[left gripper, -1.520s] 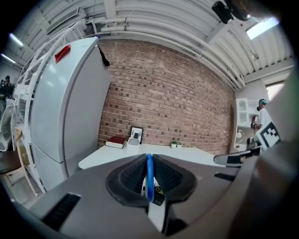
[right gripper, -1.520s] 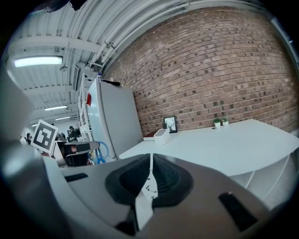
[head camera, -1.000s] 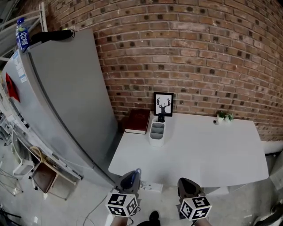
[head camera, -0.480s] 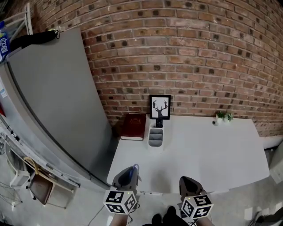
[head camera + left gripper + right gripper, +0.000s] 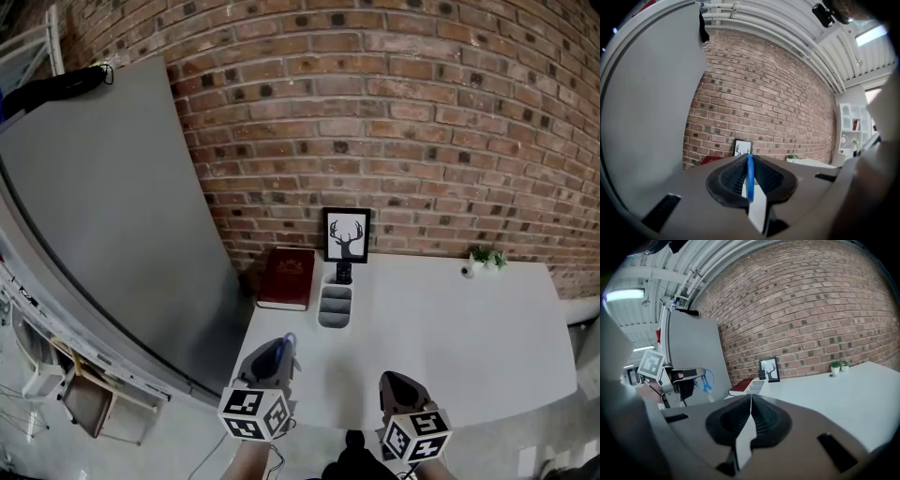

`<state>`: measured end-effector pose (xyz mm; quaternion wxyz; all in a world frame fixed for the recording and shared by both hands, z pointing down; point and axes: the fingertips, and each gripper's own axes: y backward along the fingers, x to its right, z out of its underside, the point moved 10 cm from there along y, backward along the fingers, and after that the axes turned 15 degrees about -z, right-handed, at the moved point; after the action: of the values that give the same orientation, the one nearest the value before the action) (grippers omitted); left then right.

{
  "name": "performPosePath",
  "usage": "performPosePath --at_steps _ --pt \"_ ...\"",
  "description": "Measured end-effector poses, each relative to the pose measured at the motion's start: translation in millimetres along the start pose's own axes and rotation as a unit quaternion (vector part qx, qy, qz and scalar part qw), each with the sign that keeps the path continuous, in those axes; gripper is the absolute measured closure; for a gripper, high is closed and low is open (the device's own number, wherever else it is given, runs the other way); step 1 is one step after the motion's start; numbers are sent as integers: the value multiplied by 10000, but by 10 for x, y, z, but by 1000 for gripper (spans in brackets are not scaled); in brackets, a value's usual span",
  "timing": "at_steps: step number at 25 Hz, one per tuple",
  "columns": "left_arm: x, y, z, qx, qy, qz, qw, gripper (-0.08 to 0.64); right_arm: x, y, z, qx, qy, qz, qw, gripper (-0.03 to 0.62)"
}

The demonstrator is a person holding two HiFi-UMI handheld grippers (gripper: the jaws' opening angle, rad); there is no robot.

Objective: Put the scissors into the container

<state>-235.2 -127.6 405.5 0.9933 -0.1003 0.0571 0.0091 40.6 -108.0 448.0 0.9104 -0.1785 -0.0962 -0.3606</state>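
the left gripper is hovering off the near edge of the white table. its jaws are pinching the scissors by a blue handle loop. in the right gripper view the loops are protruding past the jaw tips and the blade is pointing down.

the container, a grey compartmented caddy, is standing near the back of the table, just right of the red book and in front of the framed picture. a dark object is occupying its rear compartment.

the right gripper is idling at the near edge, jaws pressed together on nothing.

procedure: carrying the scissors forward over a free compartment, keeping the blade down, lowering until the tip is inside, then releasing. caution: the thin grip is probably letting the scissors swing.
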Motion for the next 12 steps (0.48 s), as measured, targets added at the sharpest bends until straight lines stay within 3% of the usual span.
performPosePath --at_steps 12 --pt "149 -932 -355 114 -107 96 9998 520 421 -435 -238 -108 -45 -129 9998 591"
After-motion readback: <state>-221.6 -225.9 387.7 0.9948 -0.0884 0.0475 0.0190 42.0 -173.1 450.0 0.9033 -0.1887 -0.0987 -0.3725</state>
